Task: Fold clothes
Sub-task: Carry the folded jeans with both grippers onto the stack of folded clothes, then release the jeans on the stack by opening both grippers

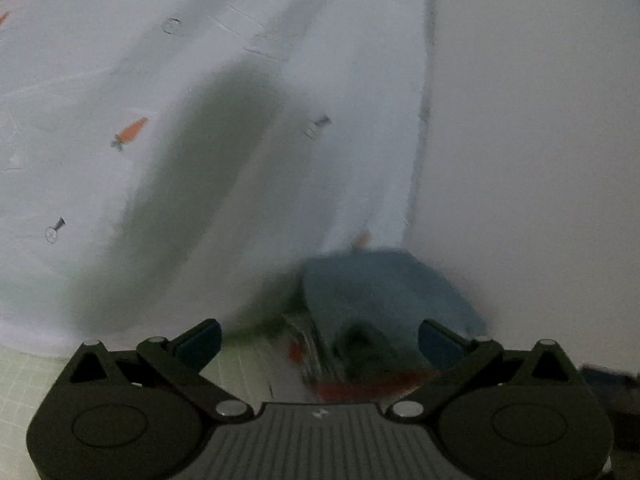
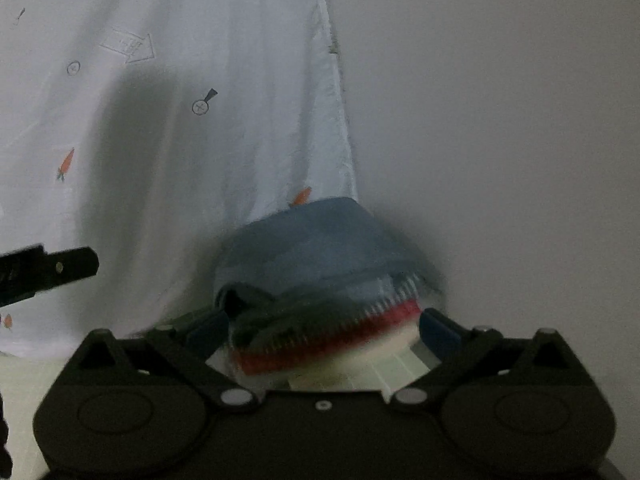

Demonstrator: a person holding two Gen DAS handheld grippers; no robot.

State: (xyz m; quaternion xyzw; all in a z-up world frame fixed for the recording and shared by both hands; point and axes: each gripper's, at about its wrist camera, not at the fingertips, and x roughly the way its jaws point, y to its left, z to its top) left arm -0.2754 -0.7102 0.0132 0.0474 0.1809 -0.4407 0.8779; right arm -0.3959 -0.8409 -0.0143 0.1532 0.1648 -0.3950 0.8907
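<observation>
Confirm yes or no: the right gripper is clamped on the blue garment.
No. The right gripper stands wide open, fingers clear of the blue garment.

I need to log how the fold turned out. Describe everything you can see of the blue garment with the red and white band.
The blue garment with the red and white band lies as a compact, rounded bundle of soft cloth, blurred in both views. A red stripe over a white one runs along its near edge, with a fine toothed pattern above. A dark opening shows at its left. It rests against the white carrot-printed cloth behind. Neither gripper's pads press on it.
</observation>
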